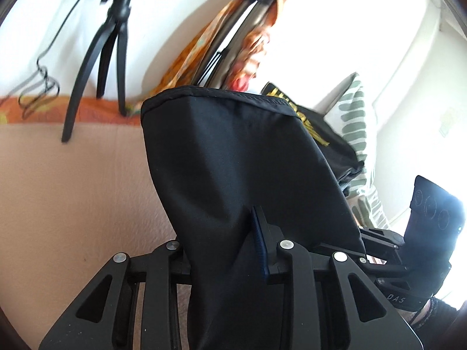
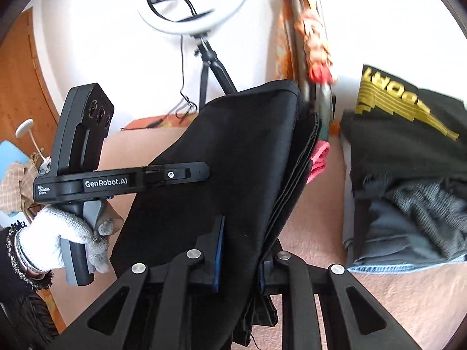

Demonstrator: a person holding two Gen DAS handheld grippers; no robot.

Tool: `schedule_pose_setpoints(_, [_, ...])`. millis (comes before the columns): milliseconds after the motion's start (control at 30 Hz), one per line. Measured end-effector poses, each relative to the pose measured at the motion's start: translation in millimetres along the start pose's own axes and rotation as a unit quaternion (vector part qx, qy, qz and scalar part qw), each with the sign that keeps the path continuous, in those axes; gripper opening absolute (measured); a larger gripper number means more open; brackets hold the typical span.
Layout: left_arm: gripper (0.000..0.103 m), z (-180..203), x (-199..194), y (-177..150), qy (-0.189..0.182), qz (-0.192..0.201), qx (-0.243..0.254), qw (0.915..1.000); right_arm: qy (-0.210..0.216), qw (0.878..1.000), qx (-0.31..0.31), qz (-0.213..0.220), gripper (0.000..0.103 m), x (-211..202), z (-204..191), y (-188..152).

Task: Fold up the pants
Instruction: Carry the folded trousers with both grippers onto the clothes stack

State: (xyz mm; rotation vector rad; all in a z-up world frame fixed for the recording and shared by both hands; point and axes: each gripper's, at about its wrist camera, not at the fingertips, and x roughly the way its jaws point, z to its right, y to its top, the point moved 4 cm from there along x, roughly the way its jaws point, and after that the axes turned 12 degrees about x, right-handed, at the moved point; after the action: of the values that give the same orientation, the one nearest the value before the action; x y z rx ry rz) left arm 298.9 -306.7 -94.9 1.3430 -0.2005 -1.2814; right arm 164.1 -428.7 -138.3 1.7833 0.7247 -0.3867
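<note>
Above the pink bed (image 2: 379, 291), pants (image 2: 221, 157) hang folded in a black slab, pinched at both near corners — left gripper (image 1: 221, 250) clamped on one, right gripper (image 2: 239, 259) clamped on the layered edge. Clothes pile (image 2: 408, 175) sits right of the pants, tripod (image 1: 113, 58) behind. Step looks like mid-fold carry. Next move probably needs both grippers level, lowering the slab flat onto the bed — edges aligned before release.

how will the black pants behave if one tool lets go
Probably floppy: the pants hang in soft folds from the right tool. The freed side would likely sag. Stacked layers at the edge may slide apart.
</note>
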Motion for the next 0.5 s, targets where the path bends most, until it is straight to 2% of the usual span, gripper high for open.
schedule_pose_setpoints(300, [0.027, 36, -14, 40, -0.011, 0.029, 0.045, 0.9985, -0.014, 0.999, -0.020, 0.044, 0.016, -39, -4, 20])
schedule_pose_setpoints(500, [0.027, 67, -3, 71, -0.026, 0.040, 0.076, 0.9960, -0.008, 0.998, 0.002, 0.064, 0.016, -72, 21, 39])
